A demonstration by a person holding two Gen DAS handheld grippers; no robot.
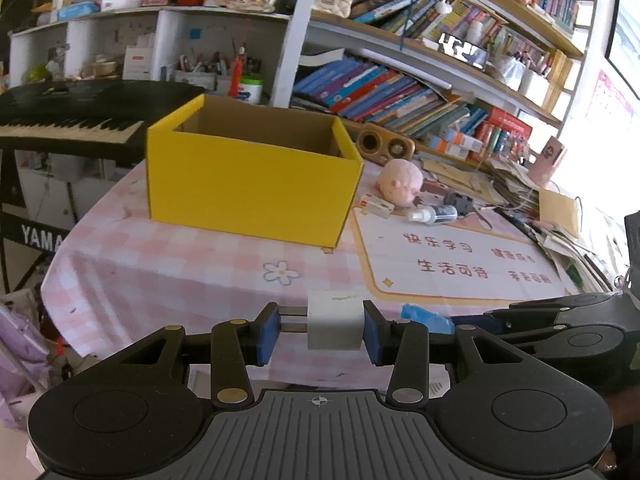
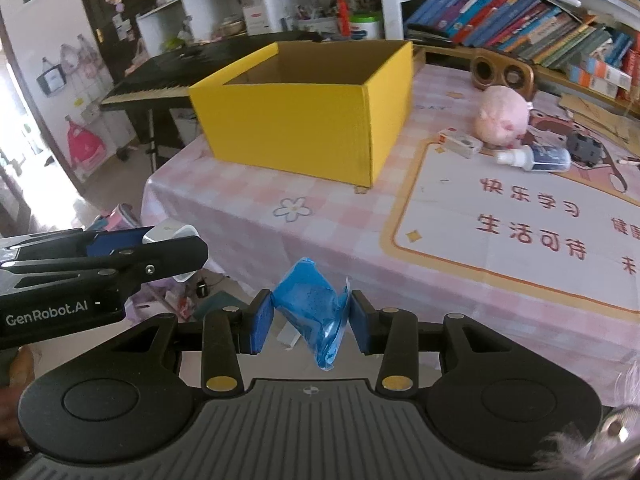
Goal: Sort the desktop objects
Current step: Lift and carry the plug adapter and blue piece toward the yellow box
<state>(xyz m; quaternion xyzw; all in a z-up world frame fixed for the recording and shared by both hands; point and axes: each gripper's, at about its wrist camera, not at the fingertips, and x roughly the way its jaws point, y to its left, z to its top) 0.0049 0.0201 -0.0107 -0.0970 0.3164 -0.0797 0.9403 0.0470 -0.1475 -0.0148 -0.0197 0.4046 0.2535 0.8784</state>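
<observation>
My left gripper point(image 1: 320, 330) is shut on a white plug charger point(image 1: 335, 326), its prongs against the left pad, held above the table's near edge. It also shows in the right wrist view point(image 2: 168, 240). My right gripper point(image 2: 310, 316) is shut on a crumpled blue packet point(image 2: 316, 310), which peeks into the left wrist view point(image 1: 426, 316). An open yellow box point(image 1: 252, 176) point(image 2: 308, 120) stands ahead on the pink checked tablecloth point(image 1: 160, 272). Its inside is mostly hidden.
A pink plush pig point(image 1: 402, 182), a small spray bottle point(image 1: 434, 214), a white-red box point(image 1: 376, 205) and a dark adapter point(image 1: 460, 202) lie right of the yellow box, by a desk mat point(image 1: 452, 264). A keyboard piano point(image 1: 76, 120) is left; bookshelves stand behind.
</observation>
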